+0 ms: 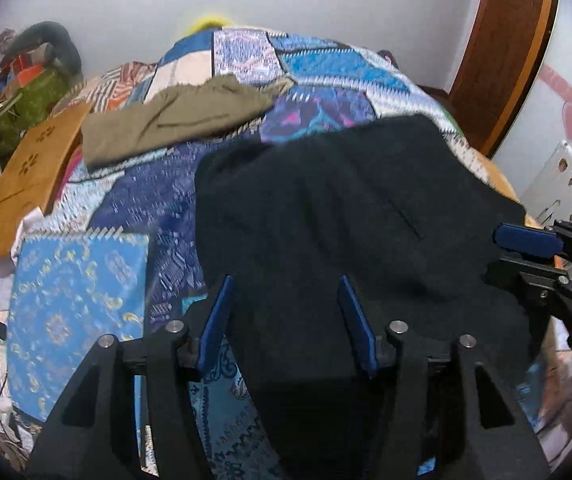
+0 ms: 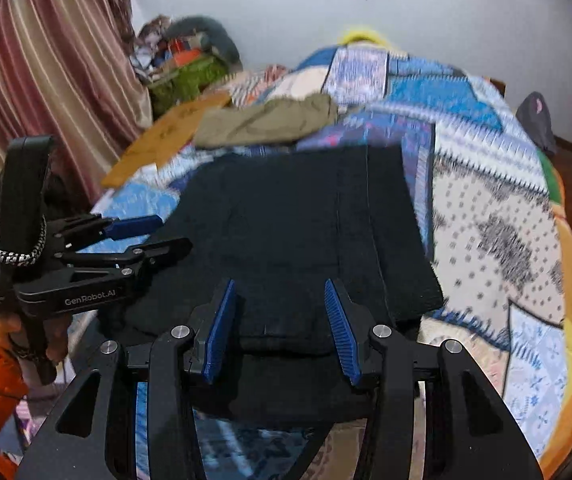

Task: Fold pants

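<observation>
Black pants [image 1: 345,216] lie folded flat on the patchwork bedspread [image 1: 134,200], also in the right wrist view [image 2: 293,232]. My left gripper [image 1: 286,284] is open, its blue pads over the near left part of the pants, holding nothing. It shows from the side in the right wrist view [image 2: 166,232], at the pants' left edge. My right gripper [image 2: 280,288] is open over the near edge of the pants, empty. It shows at the right of the left wrist view [image 1: 501,252], at the pants' right edge.
Folded olive pants [image 1: 174,120] lie farther back on the bed. A brown flat board [image 1: 34,172] and a blue patterned cushion [image 1: 74,312] lie at the left. Striped curtains [image 2: 46,60] hang left, a wooden door [image 1: 505,52] stands right. Clutter [image 2: 182,64] is piled by the wall.
</observation>
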